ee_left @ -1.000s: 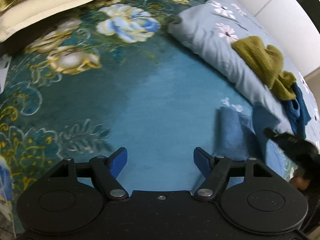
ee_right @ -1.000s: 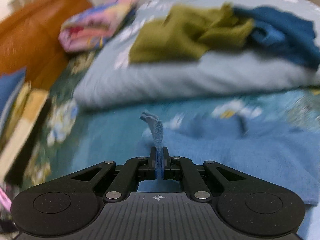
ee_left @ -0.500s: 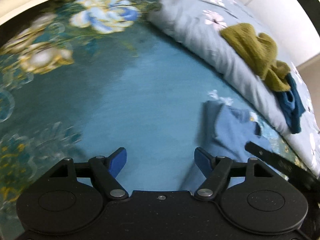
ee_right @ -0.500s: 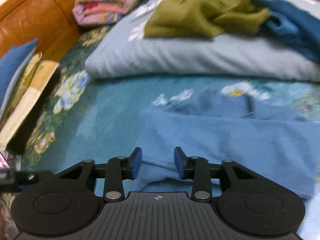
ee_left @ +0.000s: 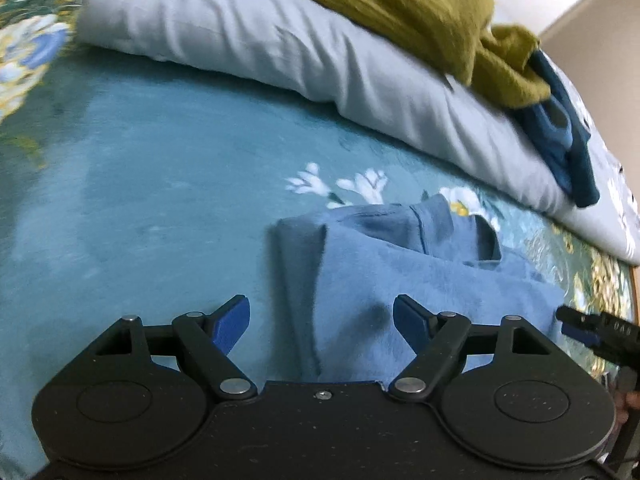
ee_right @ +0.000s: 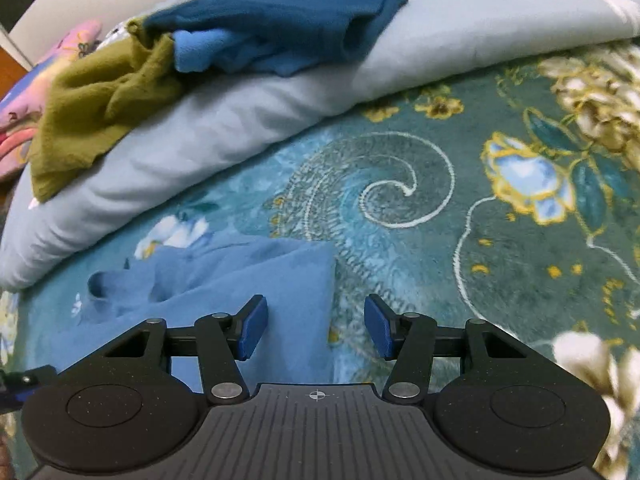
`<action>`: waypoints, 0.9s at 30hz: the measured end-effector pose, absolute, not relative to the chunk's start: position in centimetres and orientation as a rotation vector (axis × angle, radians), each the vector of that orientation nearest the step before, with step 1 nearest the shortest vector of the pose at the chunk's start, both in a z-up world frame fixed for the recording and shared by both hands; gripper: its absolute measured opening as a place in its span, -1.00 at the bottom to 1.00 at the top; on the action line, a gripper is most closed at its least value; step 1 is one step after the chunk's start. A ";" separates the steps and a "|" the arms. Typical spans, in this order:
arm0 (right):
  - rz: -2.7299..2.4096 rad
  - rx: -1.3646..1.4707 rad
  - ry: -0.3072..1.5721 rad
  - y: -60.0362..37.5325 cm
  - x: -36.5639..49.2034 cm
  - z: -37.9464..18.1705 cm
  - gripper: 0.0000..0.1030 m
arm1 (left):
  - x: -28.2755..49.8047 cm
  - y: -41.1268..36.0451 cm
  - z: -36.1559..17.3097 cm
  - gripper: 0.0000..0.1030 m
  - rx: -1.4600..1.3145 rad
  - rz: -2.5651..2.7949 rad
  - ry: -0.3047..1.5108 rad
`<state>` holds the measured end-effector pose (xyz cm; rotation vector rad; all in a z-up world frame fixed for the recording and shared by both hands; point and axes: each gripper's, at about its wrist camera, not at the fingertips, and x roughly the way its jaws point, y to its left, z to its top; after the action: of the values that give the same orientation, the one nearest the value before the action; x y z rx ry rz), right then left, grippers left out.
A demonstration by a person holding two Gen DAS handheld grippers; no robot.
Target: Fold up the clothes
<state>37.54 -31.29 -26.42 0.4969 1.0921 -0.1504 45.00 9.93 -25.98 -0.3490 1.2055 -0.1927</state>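
Below me: bed (ee_left: pixel 140 184) under teal plush blanket (ee_right: pixel 400 240), printed with gold scrolls, blue-and-cream flowers. Plain teal patch mid-blanket, florals toward edges. Pale grey-blue quilt (ee_left: pixel 320 52), small white blossom print, bunched in thick roll along far side of bed. Behind it, white wall (ee_left: pixel 600 4) at top right in my left view. Thin strip of wooden bed frame (ee_left: pixel 633 292) at blanket's right edge. Light dim, cool.
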 end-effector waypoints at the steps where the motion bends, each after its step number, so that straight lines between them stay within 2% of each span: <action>1: -0.147 0.519 1.089 -31.4 37.8 -26.7 -0.04 | 45.1 9.8 -26.2 0.34 -0.358 -0.190 1.204; 2: -0.143 0.542 1.082 -31.5 38.0 -27.0 -0.09 | 45.1 9.7 -26.4 0.30 -0.370 -0.186 1.201; 3: -0.129 0.562 1.078 -31.5 38.1 -27.1 -0.18 | 45.1 9.6 -26.4 0.18 -0.381 -0.184 1.194; 4: -0.111 0.581 1.075 -31.5 38.2 -27.2 -0.30 | 45.0 9.5 -26.4 -0.07 -0.393 -0.182 1.186; 5: -0.096 0.591 1.075 -31.5 38.4 -27.2 -0.44 | 45.0 9.4 -26.5 -0.18 -0.404 -0.180 1.178; 6: -0.085 0.580 1.083 -31.4 38.8 -27.2 -0.70 | 45.0 9.2 -26.5 -0.53 -0.401 -0.177 1.176; 7: -0.074 0.563 1.086 -31.2 39.1 -27.1 -0.78 | 45.1 8.9 -26.4 -0.84 -0.388 -0.176 1.171; 9: -0.052 0.527 1.078 -31.0 39.9 -26.5 -0.83 | 45.1 8.3 -25.8 -0.86 -0.364 -0.171 1.138; 13: -0.020 0.477 1.057 -30.7 41.1 -25.6 -0.83 | 44.8 8.4 -24.7 -0.84 -0.405 -0.142 1.072; 17: -0.026 0.447 1.088 -30.5 41.2 -25.6 -0.79 | 44.8 8.8 -25.0 -0.70 -0.403 -0.109 1.110; 19: -0.025 0.454 1.079 -30.7 40.7 -25.2 -0.70 | 44.5 9.4 -24.7 -0.33 -0.417 -0.109 1.111; 22: -0.050 0.448 1.045 -30.8 38.9 -23.7 -0.61 | 43.2 10.0 -23.1 -0.08 -0.396 -0.120 1.088; 25: -0.089 0.481 1.033 -30.6 35.0 -22.6 -0.30 | 40.9 10.5 -21.6 0.12 -0.356 -0.132 1.076; 26: -0.102 0.489 1.041 -30.4 33.4 -22.5 -0.30 | 39.9 10.5 -21.2 0.16 -0.343 -0.135 1.083; 27: -0.116 0.491 1.061 -30.0 31.6 -22.5 -0.29 | 38.6 10.6 -21.1 0.29 -0.328 -0.138 1.101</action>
<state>31.57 -29.98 -22.54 0.4906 1.0615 -0.1161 38.57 10.58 -21.08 -0.3283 1.1009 -0.1377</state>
